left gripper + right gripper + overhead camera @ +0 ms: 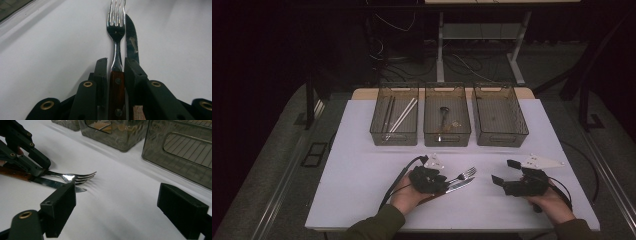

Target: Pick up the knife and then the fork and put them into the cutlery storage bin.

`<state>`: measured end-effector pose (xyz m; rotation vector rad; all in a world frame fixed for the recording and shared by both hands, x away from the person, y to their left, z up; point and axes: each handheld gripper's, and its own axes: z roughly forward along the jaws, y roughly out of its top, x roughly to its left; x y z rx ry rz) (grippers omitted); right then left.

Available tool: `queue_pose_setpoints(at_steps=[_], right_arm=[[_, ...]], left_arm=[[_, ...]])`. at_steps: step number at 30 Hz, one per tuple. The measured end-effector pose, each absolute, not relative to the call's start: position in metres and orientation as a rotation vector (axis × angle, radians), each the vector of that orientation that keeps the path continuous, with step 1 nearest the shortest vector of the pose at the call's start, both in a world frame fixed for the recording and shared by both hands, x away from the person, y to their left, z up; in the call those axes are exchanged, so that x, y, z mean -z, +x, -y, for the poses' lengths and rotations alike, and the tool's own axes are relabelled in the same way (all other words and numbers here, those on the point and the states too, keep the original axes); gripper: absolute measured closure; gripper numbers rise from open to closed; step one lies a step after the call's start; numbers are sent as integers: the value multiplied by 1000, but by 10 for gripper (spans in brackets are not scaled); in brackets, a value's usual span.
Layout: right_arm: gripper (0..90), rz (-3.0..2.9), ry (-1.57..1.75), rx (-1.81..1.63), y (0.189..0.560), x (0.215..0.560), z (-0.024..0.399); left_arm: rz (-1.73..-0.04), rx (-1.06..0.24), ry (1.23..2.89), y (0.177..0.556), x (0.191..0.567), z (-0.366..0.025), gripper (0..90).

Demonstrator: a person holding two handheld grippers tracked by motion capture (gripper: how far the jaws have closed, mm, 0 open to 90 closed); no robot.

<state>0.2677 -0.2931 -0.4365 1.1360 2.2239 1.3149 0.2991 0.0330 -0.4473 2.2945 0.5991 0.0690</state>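
Item: left gripper [451, 183], low on the white table [362, 165], at about 6 o'clock in the high view, jaws pointing toward 2 o'clock. Its jaws pinch the wooden handle of a fork [115, 32]; the pads sit against the handle on both sides (seen in the left gripper view), tines running on ahead toward 12 o'clock in that view. Item: knife [131, 40], serrated blade, lying on the table just beside the fork at its 3 o'clock side, its handle passing under the one jaw; whether that jaw touches it cannot be told. Item: right gripper [506, 176], at about 4 o'clock on the table, well apart from the cutlery, jaws spread wide with nothing between them. Item: three clear bins in a row at 12 o'clock: left bin [394, 122] with chopsticks, middle bin [447, 122] with a dark utensil, right bin [500, 120].
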Motion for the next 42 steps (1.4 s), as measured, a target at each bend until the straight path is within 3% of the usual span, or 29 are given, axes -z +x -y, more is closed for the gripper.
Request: queue_pose_setpoints(at_steps=[9,22,38,42], right_arm=[[154,-2222,1130,-1317,268,436,294],[154,-2214,1192,-1350,271,431,295],[168,-2218,1231,-1568,304,409,257],[249,-2228,1248,-1630,311,408,241]], left_arm=[[-545,-124,2300,297,451,-36,755],[-546,-105,2296,303,448,-40,773],[-596,-133,2145,298,406,-52,772],[-586,-147,2143,295,405,-50,772]])
